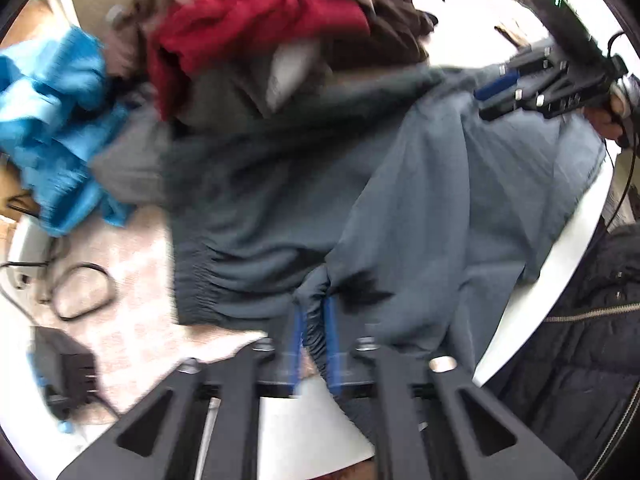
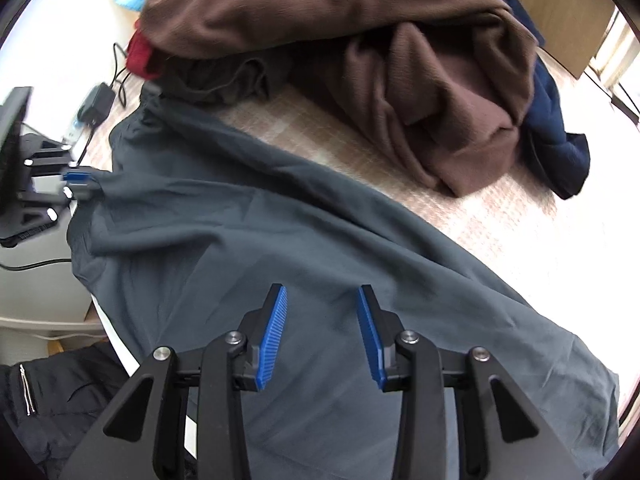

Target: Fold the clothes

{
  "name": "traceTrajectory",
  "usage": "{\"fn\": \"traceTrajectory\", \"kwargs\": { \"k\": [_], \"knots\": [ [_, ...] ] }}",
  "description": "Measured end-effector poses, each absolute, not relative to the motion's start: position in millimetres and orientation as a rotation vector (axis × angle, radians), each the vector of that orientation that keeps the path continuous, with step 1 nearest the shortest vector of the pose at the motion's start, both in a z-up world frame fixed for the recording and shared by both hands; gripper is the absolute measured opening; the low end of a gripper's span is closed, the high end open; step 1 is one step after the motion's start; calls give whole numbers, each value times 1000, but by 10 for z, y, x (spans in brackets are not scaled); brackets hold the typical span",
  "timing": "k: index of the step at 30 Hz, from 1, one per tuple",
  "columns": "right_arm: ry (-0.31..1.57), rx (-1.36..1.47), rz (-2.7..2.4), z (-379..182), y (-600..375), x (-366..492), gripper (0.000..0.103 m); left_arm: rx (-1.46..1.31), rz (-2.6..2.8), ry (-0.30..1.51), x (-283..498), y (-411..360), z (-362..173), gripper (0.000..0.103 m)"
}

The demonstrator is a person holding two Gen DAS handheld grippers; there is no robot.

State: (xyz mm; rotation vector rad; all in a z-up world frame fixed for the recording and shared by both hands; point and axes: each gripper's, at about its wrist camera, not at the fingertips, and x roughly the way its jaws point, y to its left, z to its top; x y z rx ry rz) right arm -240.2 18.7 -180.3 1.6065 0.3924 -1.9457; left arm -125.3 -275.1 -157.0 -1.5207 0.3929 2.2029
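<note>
Left claw (image 1: 315,334): closed narrowly on a gathered, elasticated edge of the dark grey garment (image 2: 280,248), which is pinched between its blue pads; in the right wrist view the same claw is seen at the garment's far left edge.

Dark grey garment: spread largely open across the worktop (image 2: 500,216), creased, one side hanging past the worktop's near edge. No completed fold is observed in it. The type of garment cannot be told with certainty.

Right claw (image 2: 322,334): held wide, pads well apart, above the cloth; nothing is gripped.

Behind the garment: a red garment (image 1: 256,20), a brown fleece (image 2: 360,40) and a navy garment (image 2: 556,132) are heaped unfolded; a light blue garment (image 1: 56,120) lies crumpled to the left. No folded stack is visible.

Judgement: folding of the grey garment is in hand; the heaped items remain unfolded.
</note>
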Motion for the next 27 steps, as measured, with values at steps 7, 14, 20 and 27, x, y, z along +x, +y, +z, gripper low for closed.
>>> {"fn": "traceTrajectory", "kwargs": {
  "k": [7,14,20,27],
  "knots": [
    [404,1618,-2054,-1799,309,-2464,36,-1362,2331,509,-1352,-2788,-1048,6],
    [393,1670,-2193,-1852,494,-2605,37,-1547,2263,577,-1689,-2745,-1340,21],
    [364,1687,-2317,-1734,708,-2596,36,-1540,2375,462,-1425,-3153,-1027,31],
    [165,1495,-1962,-1444,-67,-2206,36,-1616,2285,352,-1308,-3195,-1232,36]
  ]
}}
